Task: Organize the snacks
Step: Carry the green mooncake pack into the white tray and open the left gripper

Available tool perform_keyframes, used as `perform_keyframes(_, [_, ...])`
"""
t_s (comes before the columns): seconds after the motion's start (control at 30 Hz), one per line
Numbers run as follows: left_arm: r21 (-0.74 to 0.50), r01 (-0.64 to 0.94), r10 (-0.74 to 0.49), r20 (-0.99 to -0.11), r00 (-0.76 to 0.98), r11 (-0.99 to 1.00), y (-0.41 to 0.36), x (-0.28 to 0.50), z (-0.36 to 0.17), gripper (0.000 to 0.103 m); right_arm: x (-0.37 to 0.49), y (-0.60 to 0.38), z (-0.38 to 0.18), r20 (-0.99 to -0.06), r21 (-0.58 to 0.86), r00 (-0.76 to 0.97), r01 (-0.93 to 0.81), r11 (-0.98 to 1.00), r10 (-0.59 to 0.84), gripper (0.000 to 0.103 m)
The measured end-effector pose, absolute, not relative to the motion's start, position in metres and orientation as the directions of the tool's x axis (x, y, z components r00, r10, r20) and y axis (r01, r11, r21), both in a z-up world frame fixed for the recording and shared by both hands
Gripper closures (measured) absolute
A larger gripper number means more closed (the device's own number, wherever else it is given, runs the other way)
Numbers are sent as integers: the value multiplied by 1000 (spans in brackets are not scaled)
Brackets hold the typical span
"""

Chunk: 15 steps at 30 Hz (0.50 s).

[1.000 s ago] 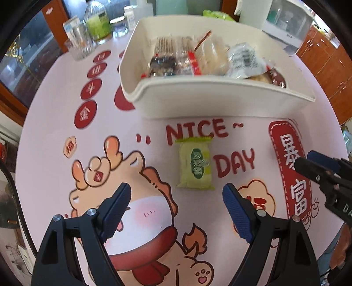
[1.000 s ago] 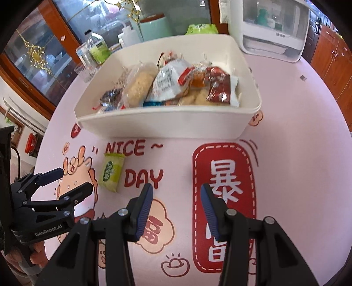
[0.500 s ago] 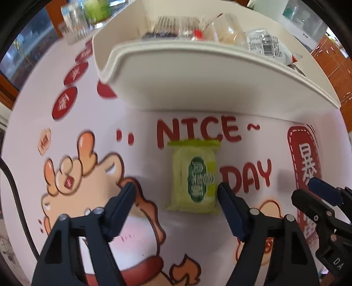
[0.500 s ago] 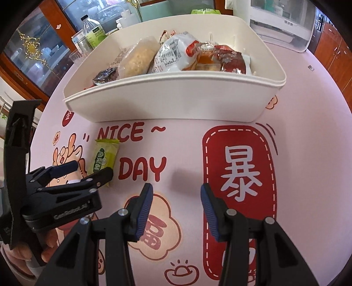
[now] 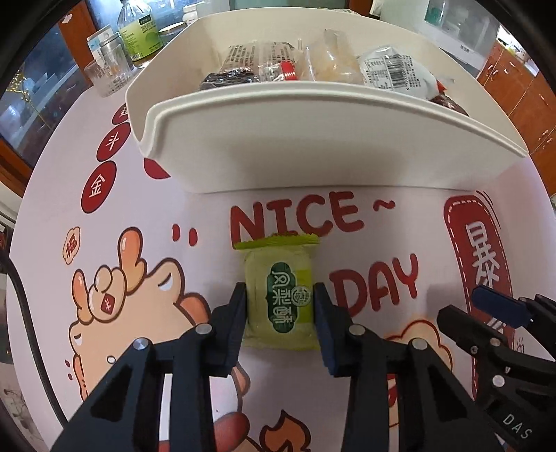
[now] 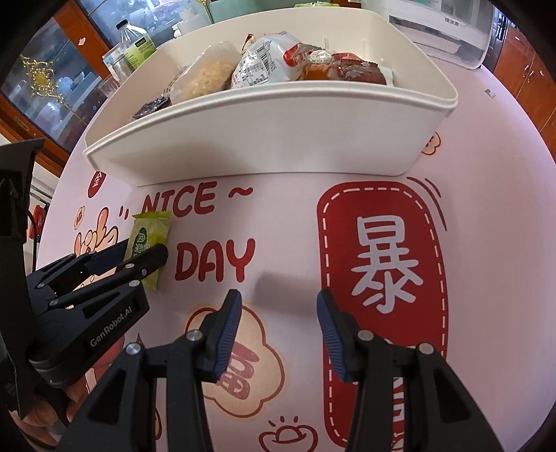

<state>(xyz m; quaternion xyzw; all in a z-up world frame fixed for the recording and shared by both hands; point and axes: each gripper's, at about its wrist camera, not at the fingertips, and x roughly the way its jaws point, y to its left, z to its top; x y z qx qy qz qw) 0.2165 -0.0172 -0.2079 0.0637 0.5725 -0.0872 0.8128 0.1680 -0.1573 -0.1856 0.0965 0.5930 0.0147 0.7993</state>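
Observation:
A green snack packet (image 5: 278, 271) lies flat on the pink cartoon table mat, just below the word NICE. My left gripper (image 5: 279, 295) points down over it with jaws closing, one pad against each long side of the packet. From the right wrist view the left gripper (image 6: 144, 248) straddles the same packet (image 6: 149, 229). The right gripper (image 6: 276, 302) hovers open over the mat beside the red panel, nothing between its fingers. Behind the packet stands a white bin (image 5: 312, 149) that holds several wrapped snacks.
A green-labelled bottle (image 5: 140, 33) and glass jars (image 5: 107, 69) stand at the far left behind the bin. A white appliance (image 6: 444, 21) sits at the far right. The right gripper (image 5: 462, 304) is close on the left gripper's right.
Both grippers have dropped toward the table. The left jaws have narrowed from wide apart to touching the sides of the green packet. The right jaws keep the same gap.

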Motion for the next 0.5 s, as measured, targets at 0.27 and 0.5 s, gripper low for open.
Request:
perform_keyframes(0.27, [-20,226,-89,-951,297,974,-15,184,-206,68,159,-158,-190,-948,181,283,91,979,149,57])
perform_keyframes(0.5, [-65,220,-130,-947,294,973,-11,159,-183,68,148,-162,-185,-946,189,284,88,978,157,57])
